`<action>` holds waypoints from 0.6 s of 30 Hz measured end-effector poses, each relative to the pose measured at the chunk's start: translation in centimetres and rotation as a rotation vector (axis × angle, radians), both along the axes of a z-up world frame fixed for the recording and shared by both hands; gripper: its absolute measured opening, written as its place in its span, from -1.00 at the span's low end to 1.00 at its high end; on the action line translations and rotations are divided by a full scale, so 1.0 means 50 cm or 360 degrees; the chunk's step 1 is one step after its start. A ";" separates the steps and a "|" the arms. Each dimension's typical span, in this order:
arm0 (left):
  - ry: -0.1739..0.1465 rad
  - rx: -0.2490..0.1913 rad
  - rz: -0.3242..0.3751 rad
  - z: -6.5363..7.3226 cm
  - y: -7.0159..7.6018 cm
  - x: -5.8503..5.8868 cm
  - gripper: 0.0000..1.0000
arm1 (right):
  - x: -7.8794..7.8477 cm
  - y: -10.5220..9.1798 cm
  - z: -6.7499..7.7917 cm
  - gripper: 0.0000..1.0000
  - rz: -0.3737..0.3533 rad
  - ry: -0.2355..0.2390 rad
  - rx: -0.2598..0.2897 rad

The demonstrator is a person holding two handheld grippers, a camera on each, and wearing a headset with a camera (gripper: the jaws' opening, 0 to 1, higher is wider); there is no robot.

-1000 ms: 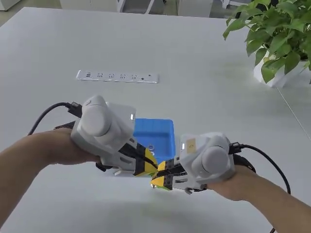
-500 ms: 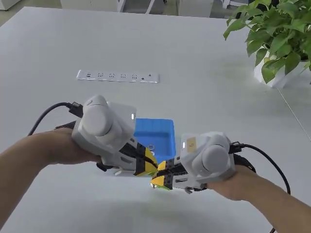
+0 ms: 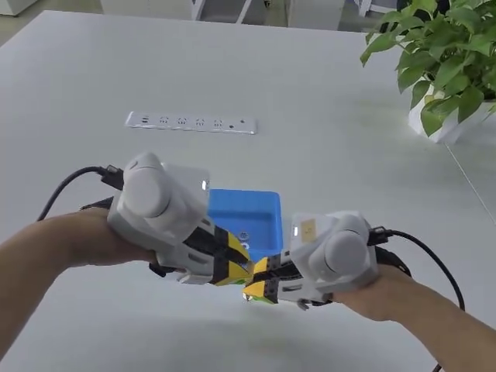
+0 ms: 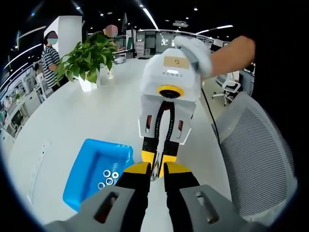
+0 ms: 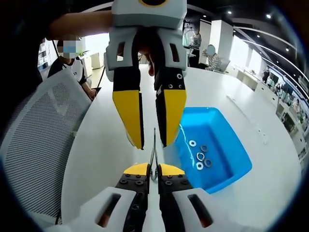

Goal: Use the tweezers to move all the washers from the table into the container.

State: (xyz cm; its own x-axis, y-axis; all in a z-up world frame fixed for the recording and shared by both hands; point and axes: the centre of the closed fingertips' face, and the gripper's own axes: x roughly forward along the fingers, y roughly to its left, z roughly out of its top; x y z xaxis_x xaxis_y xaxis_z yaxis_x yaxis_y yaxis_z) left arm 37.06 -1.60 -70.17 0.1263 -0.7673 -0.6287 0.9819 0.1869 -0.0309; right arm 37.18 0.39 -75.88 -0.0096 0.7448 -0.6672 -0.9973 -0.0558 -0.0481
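Observation:
A blue container sits on the white table, holding several washers. In front of it the two grippers meet tip to tip. My right gripper is shut on thin metal tweezers, which point up toward the left gripper. The left gripper's yellow fingers stand slightly apart on either side of the tweezers' far end. In the left gripper view my left gripper faces the right gripper, with the container and its washers to the left.
A white power strip lies on the table beyond the container. A potted plant stands at the far right. A mesh chair is behind the table's near edge. People stand in the background.
Hardly anything: the left gripper has dipped a little toward the right one. The right gripper keeps its hold on the tweezers.

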 end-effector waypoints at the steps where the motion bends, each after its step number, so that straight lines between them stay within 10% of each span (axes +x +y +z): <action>1: -0.0003 -0.0006 0.0008 0.001 0.003 0.000 -0.69 | -0.001 0.000 0.000 -0.88 0.0001 0.0002 -0.0002; 18: 0.0028 -0.0151 0.0180 0.027 0.027 -0.012 -0.29 | 0.002 -0.012 0.026 -0.87 -0.0019 0.0004 0.0011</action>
State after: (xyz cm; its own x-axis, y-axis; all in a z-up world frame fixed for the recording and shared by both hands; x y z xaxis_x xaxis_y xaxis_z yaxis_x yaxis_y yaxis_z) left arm 36.45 -0.22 -68.81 0.2048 -0.8048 -0.5571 0.9539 0.2917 -0.0707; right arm 37.29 -0.19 -74.58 -0.0027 0.7493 -0.6622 -0.9980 -0.0438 -0.0456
